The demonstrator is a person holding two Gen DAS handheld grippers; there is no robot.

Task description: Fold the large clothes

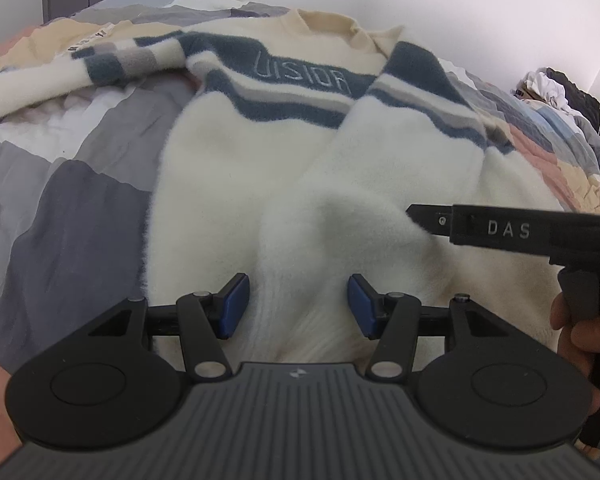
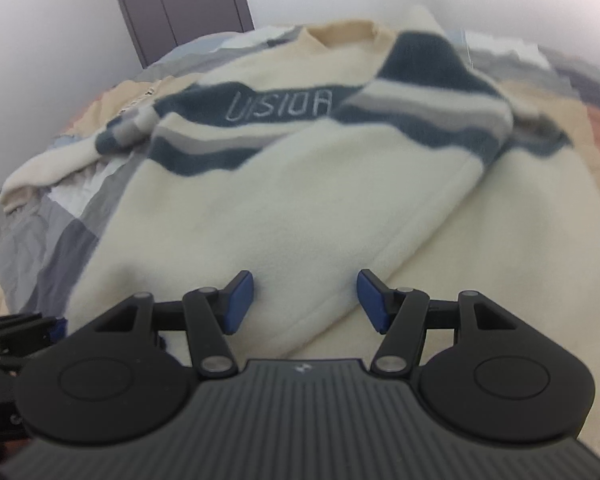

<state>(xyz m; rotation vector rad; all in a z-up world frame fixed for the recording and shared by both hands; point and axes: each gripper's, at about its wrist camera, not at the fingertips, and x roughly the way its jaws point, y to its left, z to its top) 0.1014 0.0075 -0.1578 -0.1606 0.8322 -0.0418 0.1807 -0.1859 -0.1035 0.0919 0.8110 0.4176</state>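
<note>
The left gripper [image 1: 298,306] and right gripper [image 2: 305,302] both hang with blue pads spread apart above a cream sweater [image 1: 236,168], clamping nothing. The sweater lies spread on a bed's patchwork quilt [image 1: 72,200], one sleeve [image 1: 416,120] folded across its front. Its blue chest stripe [image 2: 260,106] bears stitched letters reading "USIOR". The right gripper's black side reads "DAS" [image 1: 508,230].

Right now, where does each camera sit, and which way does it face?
Left wrist: on the left gripper, facing down over the sweater towards its collar; the right gripper's finger and the hand holding it show.
Right wrist: on the right gripper, above the folded sleeve; the left gripper peeks in.
Shared: sweater, quilt.
</note>
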